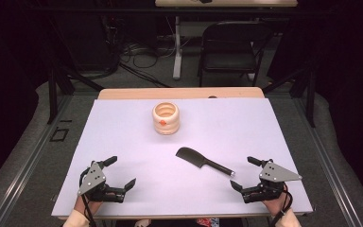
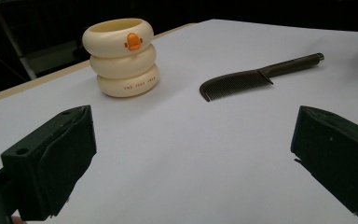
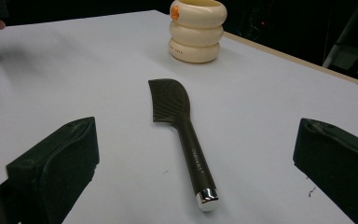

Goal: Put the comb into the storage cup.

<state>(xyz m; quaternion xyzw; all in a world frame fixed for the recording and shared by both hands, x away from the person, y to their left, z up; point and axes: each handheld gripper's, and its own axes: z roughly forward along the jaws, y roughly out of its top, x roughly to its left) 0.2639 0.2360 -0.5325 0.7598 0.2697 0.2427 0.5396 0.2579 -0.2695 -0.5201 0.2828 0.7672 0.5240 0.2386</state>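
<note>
Dark comb (image 1: 202, 161) lies flat on the white table (image 1: 246, 123), just right of centre, toothed head toward 10 o'clock, silver-capped handle toward 4 o'clock. Right gripper (image 1: 245, 175) rests at 4 o'clock of it, near the handle tip, jaws spread wide, nothing between them. Cream ringed cup (image 1: 166, 118) with an orange duck bill stands upright at 11 o'clock of the comb, well apart. Left gripper (image 1: 121, 172) sits at 8 o'clock, jaws wide, empty.

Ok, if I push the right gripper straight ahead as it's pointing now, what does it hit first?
Most likely the comb: its silver-tipped handle end lies between the open jaws of the right gripper, just ahead. The cream cup stands farther beyond.
</note>
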